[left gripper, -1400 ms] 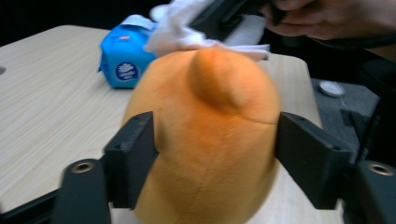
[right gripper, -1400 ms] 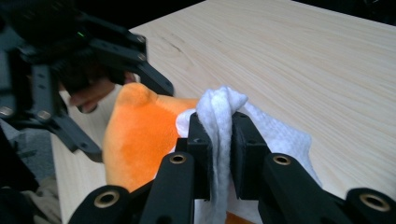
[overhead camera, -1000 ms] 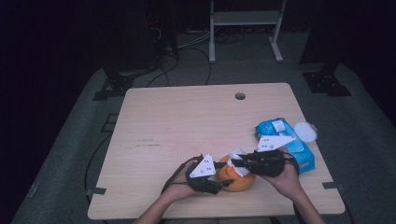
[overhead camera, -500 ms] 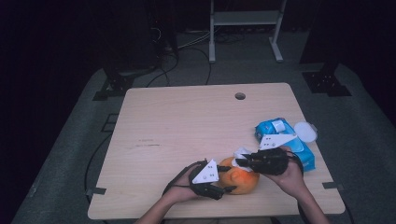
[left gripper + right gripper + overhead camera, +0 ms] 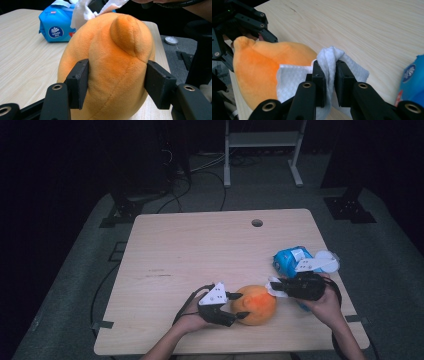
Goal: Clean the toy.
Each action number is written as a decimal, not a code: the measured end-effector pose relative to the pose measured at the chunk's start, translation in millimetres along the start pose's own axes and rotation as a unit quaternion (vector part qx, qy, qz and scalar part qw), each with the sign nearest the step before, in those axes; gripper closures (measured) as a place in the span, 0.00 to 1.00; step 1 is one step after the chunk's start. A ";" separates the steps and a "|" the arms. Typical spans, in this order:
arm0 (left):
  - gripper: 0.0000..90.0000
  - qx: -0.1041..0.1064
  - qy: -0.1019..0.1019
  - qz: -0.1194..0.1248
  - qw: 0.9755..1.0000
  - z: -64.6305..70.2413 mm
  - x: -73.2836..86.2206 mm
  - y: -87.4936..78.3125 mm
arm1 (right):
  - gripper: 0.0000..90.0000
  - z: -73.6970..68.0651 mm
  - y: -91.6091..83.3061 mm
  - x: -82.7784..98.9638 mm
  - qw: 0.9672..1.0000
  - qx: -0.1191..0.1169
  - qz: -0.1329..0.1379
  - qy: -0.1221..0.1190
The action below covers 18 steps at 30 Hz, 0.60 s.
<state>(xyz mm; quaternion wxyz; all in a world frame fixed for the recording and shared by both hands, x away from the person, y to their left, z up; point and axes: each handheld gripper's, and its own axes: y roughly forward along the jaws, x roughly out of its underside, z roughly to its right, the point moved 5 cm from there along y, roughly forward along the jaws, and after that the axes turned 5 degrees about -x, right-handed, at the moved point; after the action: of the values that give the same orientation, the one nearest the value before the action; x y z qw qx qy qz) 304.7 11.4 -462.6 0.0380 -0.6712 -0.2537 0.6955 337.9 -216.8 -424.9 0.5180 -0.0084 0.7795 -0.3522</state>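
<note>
Seen from the high view, the orange plush toy (image 5: 256,304) lies on the wooden table (image 5: 200,250) close to its near edge, with the left gripper (image 5: 235,305) on one side and the right gripper (image 5: 272,287) on the other. That view is too small to show what the jaws grip; the two gripper views settle it.

In the left gripper view the plush toy (image 5: 115,65) sits between the two black jaws, whose pads press into its fabric on both sides, so this gripper holds the toy at a middling width; the jaws have just been opening a little while the toy stays between them. Behind the toy lies a blue tissue pack (image 5: 56,25), and above the toy a white tissue (image 5: 82,12) hangs.

The right gripper view shows the right gripper (image 5: 331,75) nearly closed, pinching a bunched white tissue (image 5: 329,60) that lies against the plush toy (image 5: 262,72). Beyond the toy, the left gripper's (image 5: 249,22) black linkage is visible
</note>
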 end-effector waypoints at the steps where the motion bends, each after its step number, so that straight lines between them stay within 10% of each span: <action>1: 0.45 0.000 -0.003 0.000 1.000 -0.8 0.3 -0.5 | 0.87 0.6 -1.5 0.9 1.000 0.002 -0.001 0.002; 9: 0.45 0.000 -0.044 0.008 0.999 -12.0 3.5 -4.0 | 0.87 -13.3 -6.3 -10.3 0.999 -0.032 0.028 -0.009; 18: 0.45 -0.004 -0.043 0.006 0.999 -11.8 1.5 -3.5 | 0.87 1.4 -5.4 0.6 1.000 -0.012 0.021 0.014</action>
<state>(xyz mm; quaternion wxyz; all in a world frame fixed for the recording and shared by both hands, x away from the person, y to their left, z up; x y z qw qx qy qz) 314.8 18.6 -462.1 0.0198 -0.6424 -0.2540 0.7228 336.9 -221.9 -422.7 0.5142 0.0065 0.7909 -0.3317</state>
